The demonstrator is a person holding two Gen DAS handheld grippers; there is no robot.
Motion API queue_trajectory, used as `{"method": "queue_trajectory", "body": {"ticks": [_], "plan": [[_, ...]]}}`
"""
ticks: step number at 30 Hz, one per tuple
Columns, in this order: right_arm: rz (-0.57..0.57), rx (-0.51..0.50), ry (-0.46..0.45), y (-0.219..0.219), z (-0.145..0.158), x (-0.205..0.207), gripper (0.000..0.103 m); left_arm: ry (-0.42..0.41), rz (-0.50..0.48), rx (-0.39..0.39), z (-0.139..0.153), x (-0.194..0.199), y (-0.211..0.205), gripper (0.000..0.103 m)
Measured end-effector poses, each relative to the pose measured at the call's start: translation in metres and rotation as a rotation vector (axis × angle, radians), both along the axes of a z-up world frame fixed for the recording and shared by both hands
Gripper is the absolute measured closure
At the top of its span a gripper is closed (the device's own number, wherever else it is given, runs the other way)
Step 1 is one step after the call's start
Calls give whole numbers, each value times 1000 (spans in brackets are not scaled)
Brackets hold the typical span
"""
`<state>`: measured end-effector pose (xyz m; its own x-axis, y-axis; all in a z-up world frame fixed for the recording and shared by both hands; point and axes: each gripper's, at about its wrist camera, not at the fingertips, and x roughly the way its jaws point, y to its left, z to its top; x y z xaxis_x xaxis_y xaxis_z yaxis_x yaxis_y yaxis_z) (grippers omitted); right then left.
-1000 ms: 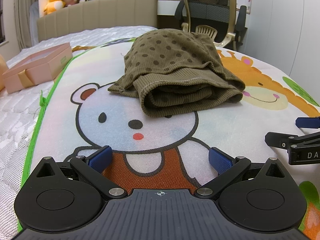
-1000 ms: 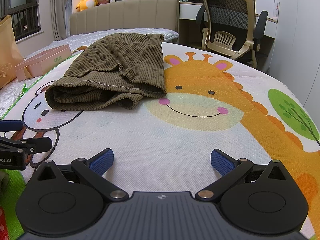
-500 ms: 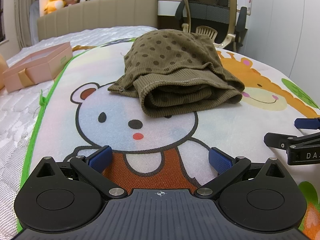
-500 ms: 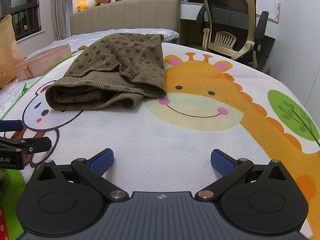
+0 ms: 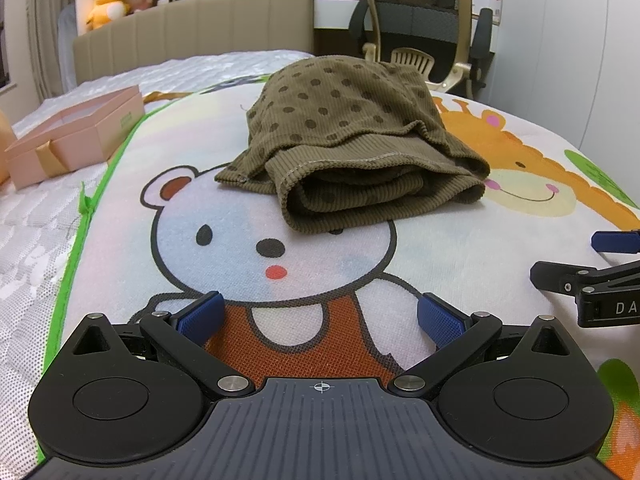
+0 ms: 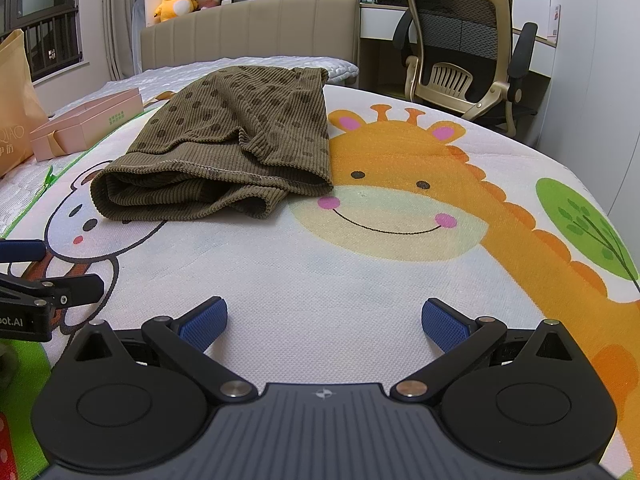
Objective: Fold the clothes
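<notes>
Two hand-held grippers sit low and level over the cartoon mat, and neither has a thing in it. Left hand-held gripper spread wide, blue pads far apart above the bear's orange shirt. Right hand-held gripper just as wide, empty, over plain white mat below the giraffe's chin.

And the garment? Brown, ribbed, dotted, lying on the mat ahead of both, straddling the bear's ear and the giraffe's cheek. It looks folded over on itself already, a thick rolled edge facing the left camera, a stitched hem running across the top layer.

My read: a pause between folds, or possibly the end of the job. If another fold is wanted, each hand-held gripper would need to go forward to a near corner, pinch all the layers, and carry them over evenly.

Room? Plenty in front and to the right across the giraffe. Tighter on the left: the mat's green border, then a pink box on the bed. The two tools sit side by side, near each other.
</notes>
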<state>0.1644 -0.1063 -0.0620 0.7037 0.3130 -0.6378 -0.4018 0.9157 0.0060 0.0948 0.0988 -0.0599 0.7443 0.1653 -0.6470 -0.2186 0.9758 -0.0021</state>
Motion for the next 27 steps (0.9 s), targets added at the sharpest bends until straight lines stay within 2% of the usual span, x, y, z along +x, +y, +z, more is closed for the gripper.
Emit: {"method": "queue_trajectory", "body": {"ticks": [27], "plan": [[0, -2, -1, 0, 0, 0, 0, -4, -6, -9, 1, 0, 1, 0]]}}
